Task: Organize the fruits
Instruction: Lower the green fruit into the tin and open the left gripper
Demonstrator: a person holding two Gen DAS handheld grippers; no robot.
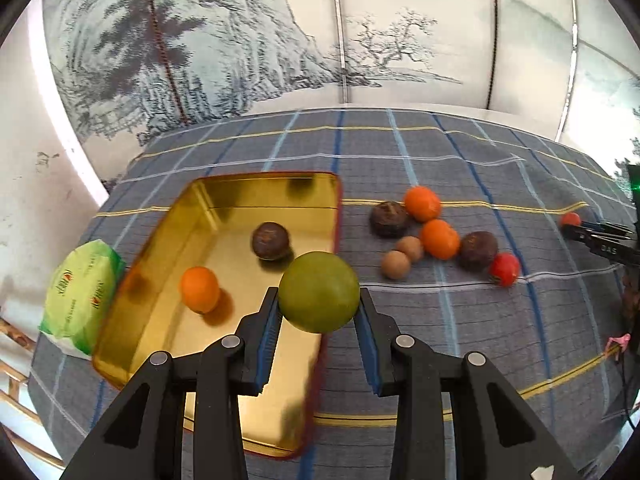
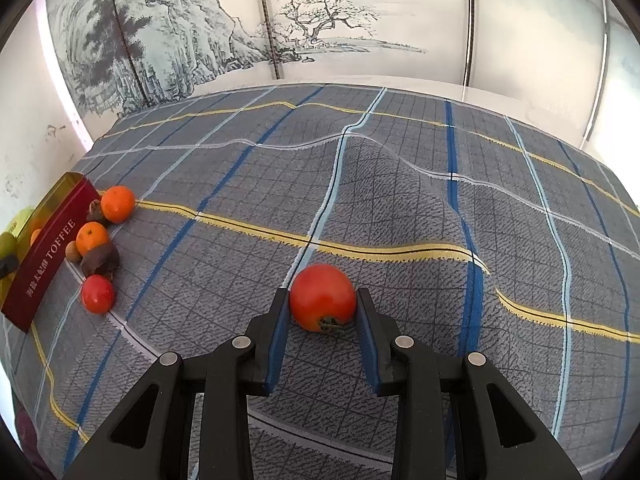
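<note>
My left gripper (image 1: 319,299) is shut on a green round fruit (image 1: 319,291) and holds it over the right edge of the gold tin tray (image 1: 168,320). An orange (image 1: 199,289) and a dark brown fruit (image 1: 270,240) lie in the tray. On the cloth to the right lie two oranges (image 1: 422,203), two dark fruits (image 1: 389,219), two tan round fruits (image 1: 396,264) and a red tomato (image 1: 504,268). My right gripper (image 2: 322,300) is shut on a red tomato (image 2: 322,297) low over the cloth; it also shows in the left wrist view (image 1: 570,220).
A green and white packet (image 1: 82,294) lies left of the tray. The plaid cloth (image 2: 400,200) is wrinkled into a ridge ahead of the right gripper. The tray's red side (image 2: 44,264) reads TOFFEE. A painted screen stands behind the table.
</note>
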